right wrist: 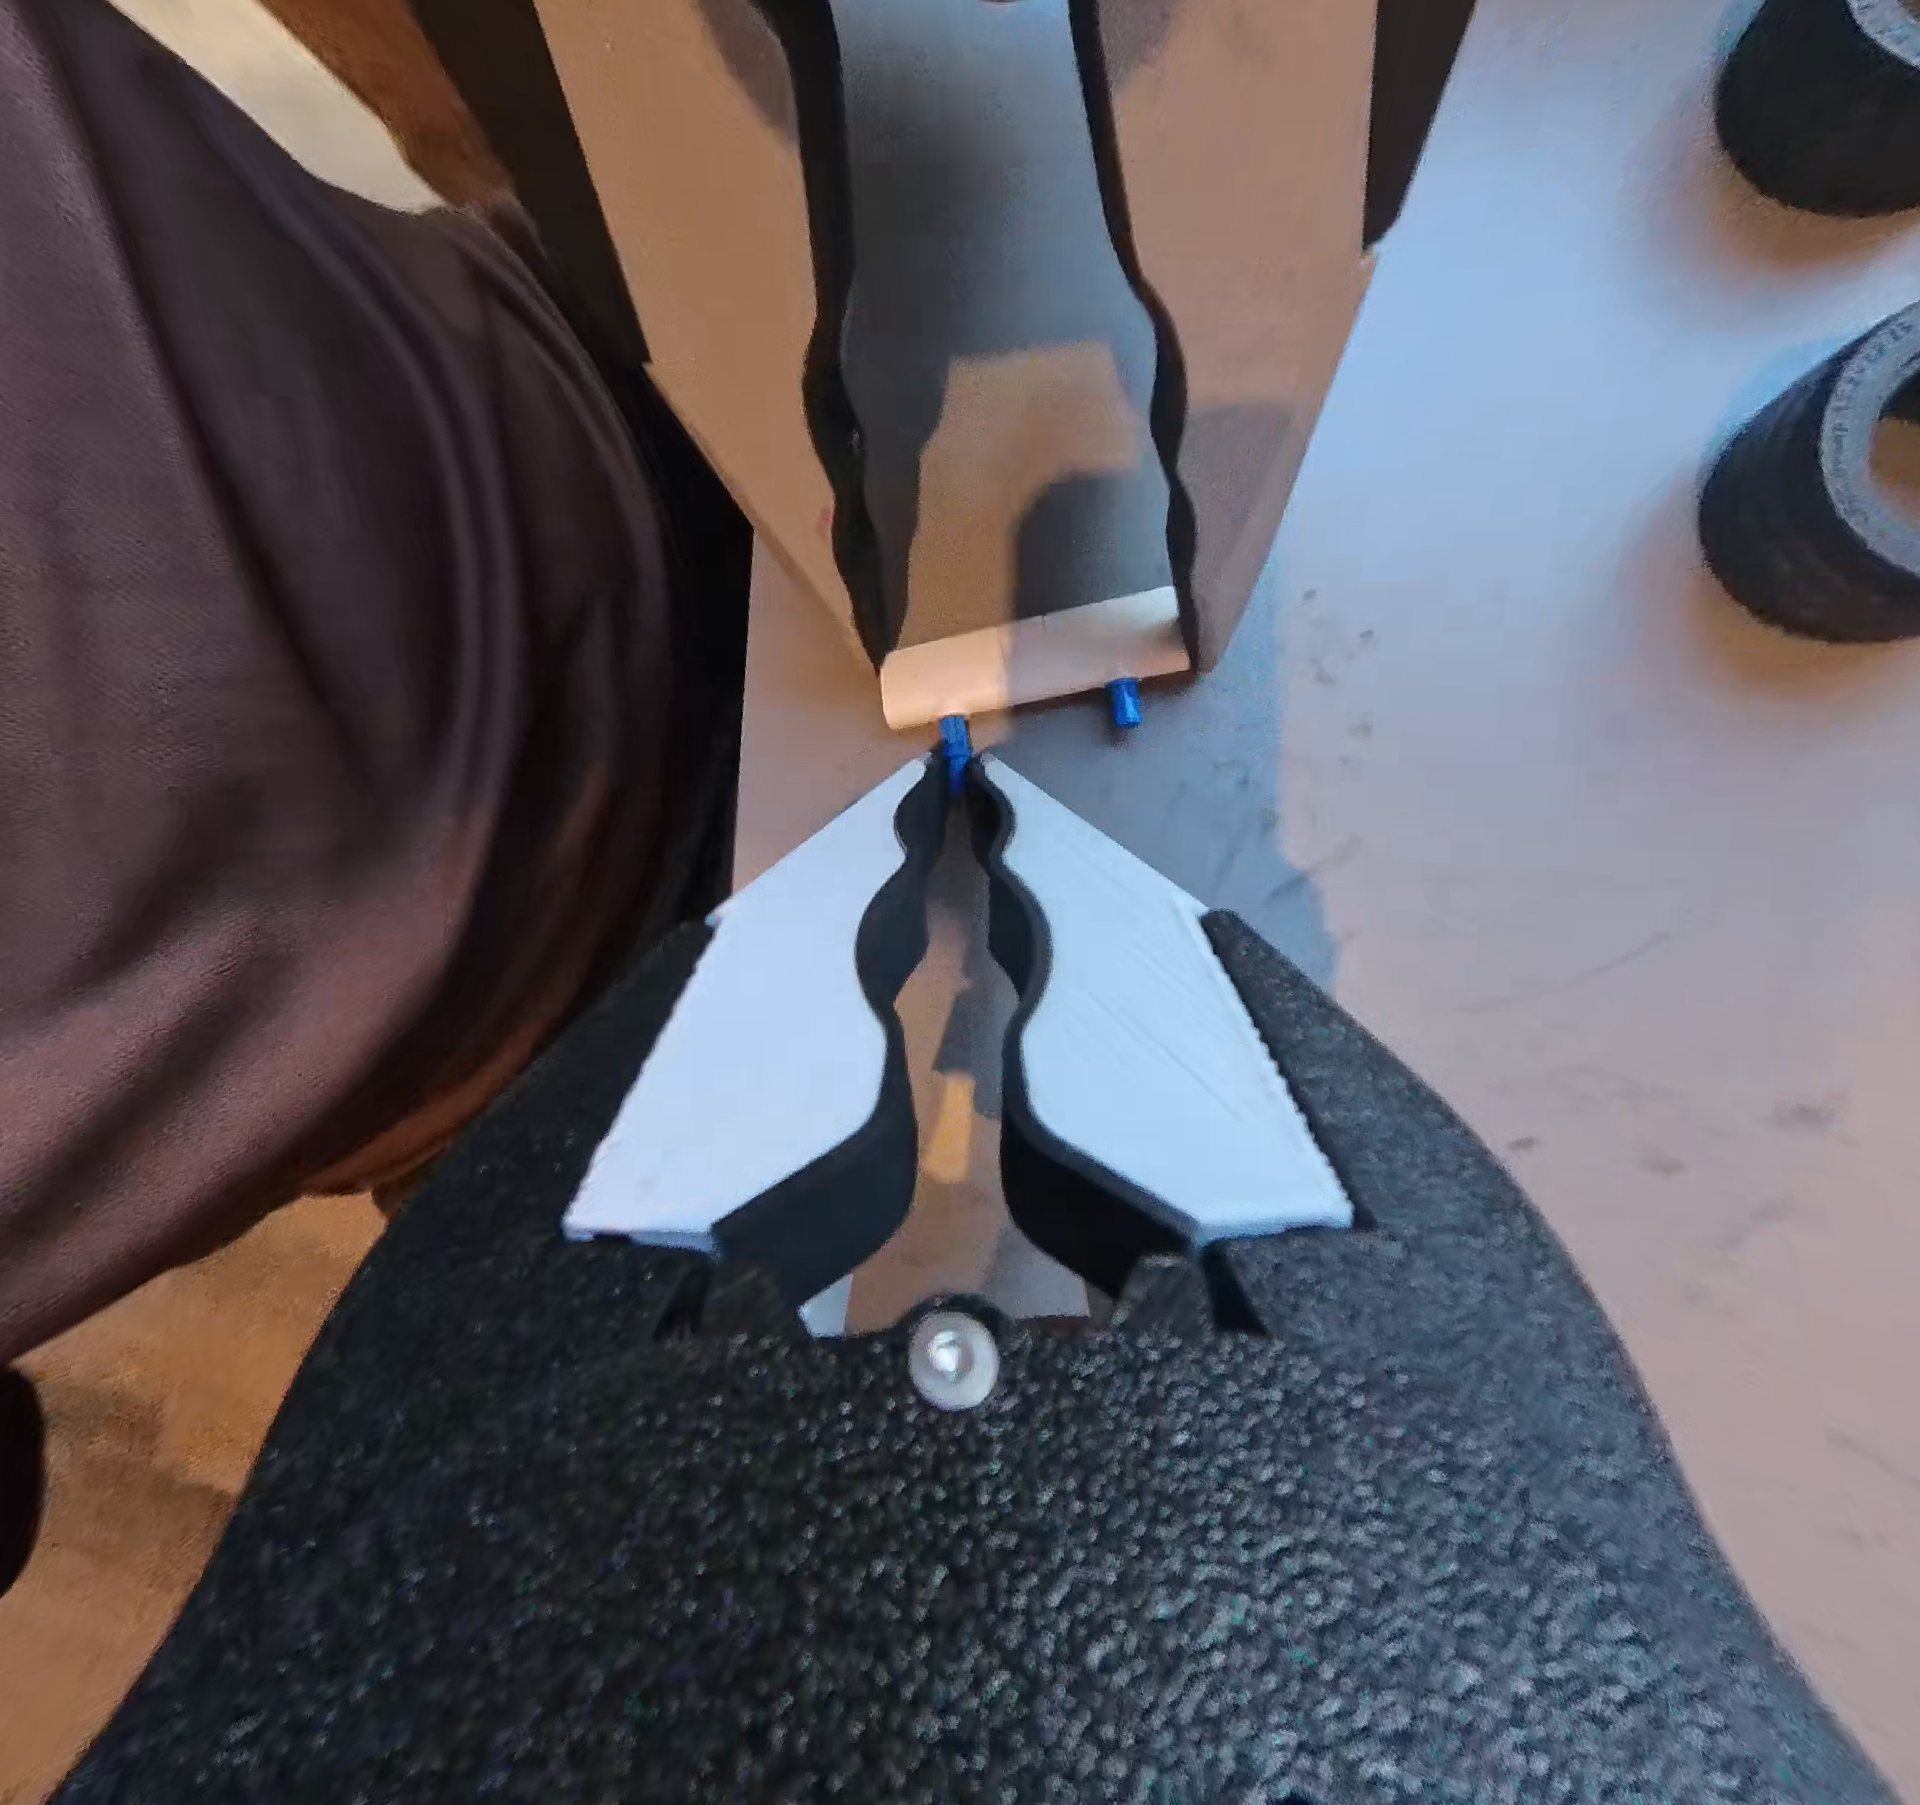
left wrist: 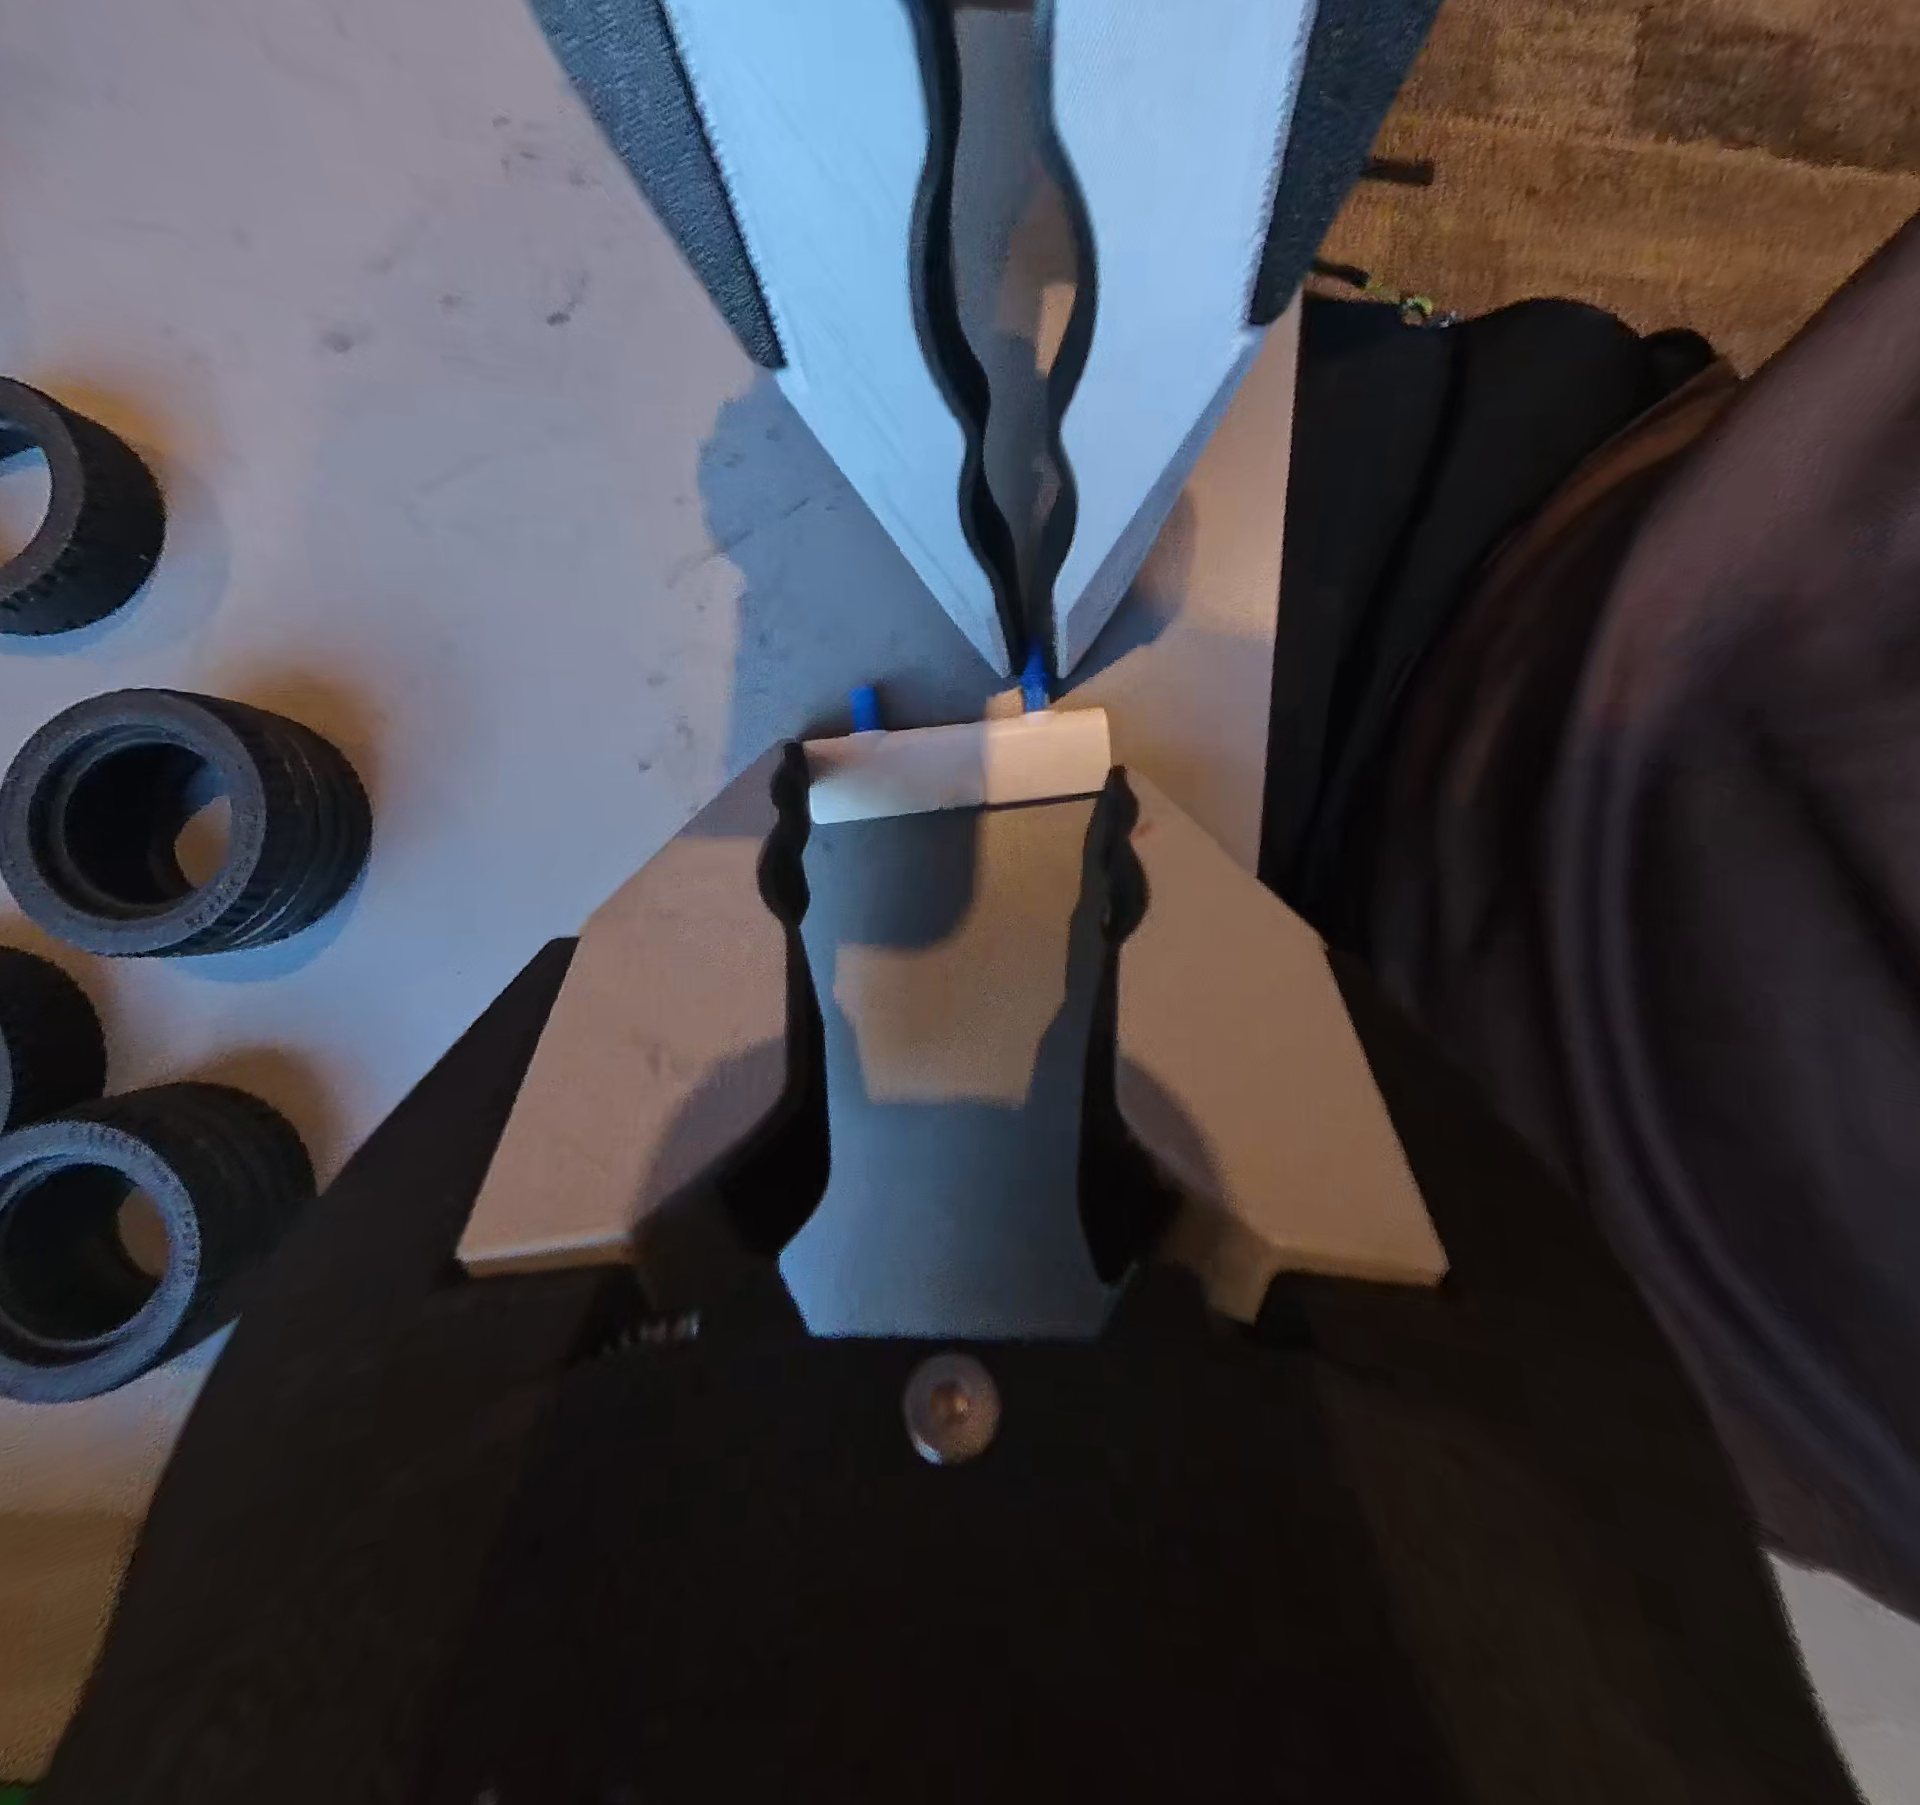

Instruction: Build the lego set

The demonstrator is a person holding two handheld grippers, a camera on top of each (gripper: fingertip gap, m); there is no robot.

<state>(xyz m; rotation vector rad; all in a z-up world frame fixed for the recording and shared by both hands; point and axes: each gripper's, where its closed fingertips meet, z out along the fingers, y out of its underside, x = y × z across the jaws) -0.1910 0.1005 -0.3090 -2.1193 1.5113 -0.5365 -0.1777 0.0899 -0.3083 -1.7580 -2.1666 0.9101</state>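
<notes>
Our left gripper [left wrist: 954, 784] clamps a white beam [left wrist: 956, 768] by its ends; our right gripper [right wrist: 958, 768] pinches a blue pin [right wrist: 954, 739] at the beam; tyres [left wrist: 187, 825] lie on the bench [left wrist: 416, 301]

Right claw [right wrist: 958, 768] pinching blue pin [right wrist: 952, 732] in tan beam [right wrist: 1029, 669], left claw [right wrist: 1034, 654] gripping beam, black tyres [right wrist: 1813, 498] nearby

Two hand-held grippers meet at mid-frame: the left hand-held gripper [left wrist: 951, 784] and the right hand-held gripper [right wrist: 954, 768]. One white beam [left wrist: 951, 768] shows at centre. Two blue pins [right wrist: 1122, 703] stick out of its edge, the other [right wrist: 953, 737] lying left of centre. In the left wrist view four black rubber tyres [left wrist: 177, 825] lie along the left edge, some cut off; the right wrist view shows two at the upper right.
</notes>
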